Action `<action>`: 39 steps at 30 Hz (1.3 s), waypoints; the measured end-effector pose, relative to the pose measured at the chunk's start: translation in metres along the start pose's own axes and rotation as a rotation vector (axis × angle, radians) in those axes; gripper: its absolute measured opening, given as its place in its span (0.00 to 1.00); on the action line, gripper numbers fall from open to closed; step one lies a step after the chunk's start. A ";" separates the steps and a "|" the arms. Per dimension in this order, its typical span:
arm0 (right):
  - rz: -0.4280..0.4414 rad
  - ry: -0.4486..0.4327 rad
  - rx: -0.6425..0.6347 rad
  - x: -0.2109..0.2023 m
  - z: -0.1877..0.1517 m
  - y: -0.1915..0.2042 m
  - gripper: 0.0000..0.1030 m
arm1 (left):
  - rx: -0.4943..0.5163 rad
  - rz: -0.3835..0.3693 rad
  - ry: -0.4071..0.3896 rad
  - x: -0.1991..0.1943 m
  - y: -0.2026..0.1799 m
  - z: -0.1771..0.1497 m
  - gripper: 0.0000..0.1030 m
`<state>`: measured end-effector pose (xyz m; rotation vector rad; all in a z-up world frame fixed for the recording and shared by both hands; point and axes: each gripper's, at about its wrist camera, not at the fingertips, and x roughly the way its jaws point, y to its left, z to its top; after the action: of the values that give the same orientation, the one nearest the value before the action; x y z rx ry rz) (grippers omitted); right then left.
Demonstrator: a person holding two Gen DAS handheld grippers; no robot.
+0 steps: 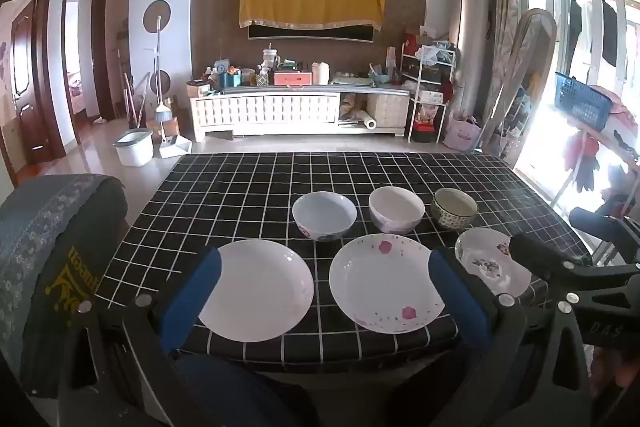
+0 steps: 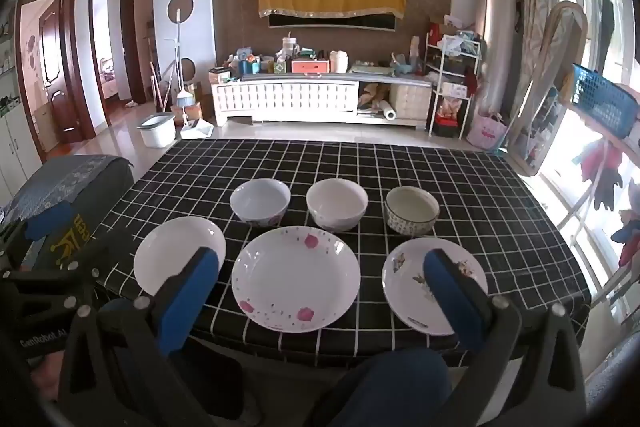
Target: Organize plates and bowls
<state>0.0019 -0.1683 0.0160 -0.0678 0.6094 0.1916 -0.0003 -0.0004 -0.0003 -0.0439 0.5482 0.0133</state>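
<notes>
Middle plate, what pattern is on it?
White middle plate with pink flowers and tiny speckles; clearest in the right wrist view.

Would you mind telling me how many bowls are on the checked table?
3, in the back row: floral bowl left, white bowl middle, patterned bowl right. None looks hidden.

white lettering "genrobot ai", partly cut off, stands on the left gripper body at eight o'clock; gold print on the grey chair cover at nine o'clock is unreadable.
</notes>
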 end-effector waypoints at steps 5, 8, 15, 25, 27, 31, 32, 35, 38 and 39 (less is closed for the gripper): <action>0.002 0.008 0.001 0.000 0.000 0.001 1.00 | -0.014 -0.013 -0.008 -0.006 0.005 -0.009 0.99; 0.000 0.010 0.000 0.000 -0.001 0.001 1.00 | -0.007 -0.012 0.010 -0.001 0.003 -0.003 0.99; 0.003 0.011 0.000 0.002 -0.006 0.000 1.00 | -0.003 -0.010 0.010 -0.002 0.002 -0.009 0.99; -0.002 0.028 0.002 0.009 -0.008 0.004 1.00 | -0.008 -0.007 0.022 0.006 0.004 -0.006 0.99; -0.003 0.031 0.002 0.009 -0.009 0.004 1.00 | -0.007 -0.007 0.024 0.007 0.005 -0.006 0.99; -0.002 0.037 0.006 0.009 -0.009 0.002 1.00 | -0.005 -0.007 0.026 0.003 0.003 -0.007 0.99; -0.002 0.039 0.007 0.009 -0.009 0.002 1.00 | -0.005 -0.009 0.026 0.003 0.003 -0.007 0.99; -0.001 0.043 0.007 0.010 -0.011 0.001 1.00 | -0.005 -0.007 0.025 0.003 0.002 -0.007 0.99; -0.002 0.043 0.007 0.009 -0.011 0.002 1.00 | -0.005 -0.008 0.027 0.003 0.002 -0.007 0.99; -0.001 0.043 0.007 0.009 -0.010 0.002 1.00 | -0.004 -0.007 0.027 0.003 0.002 -0.007 0.99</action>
<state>0.0034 -0.1663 0.0023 -0.0658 0.6531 0.1874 -0.0011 0.0014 -0.0081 -0.0501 0.5746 0.0074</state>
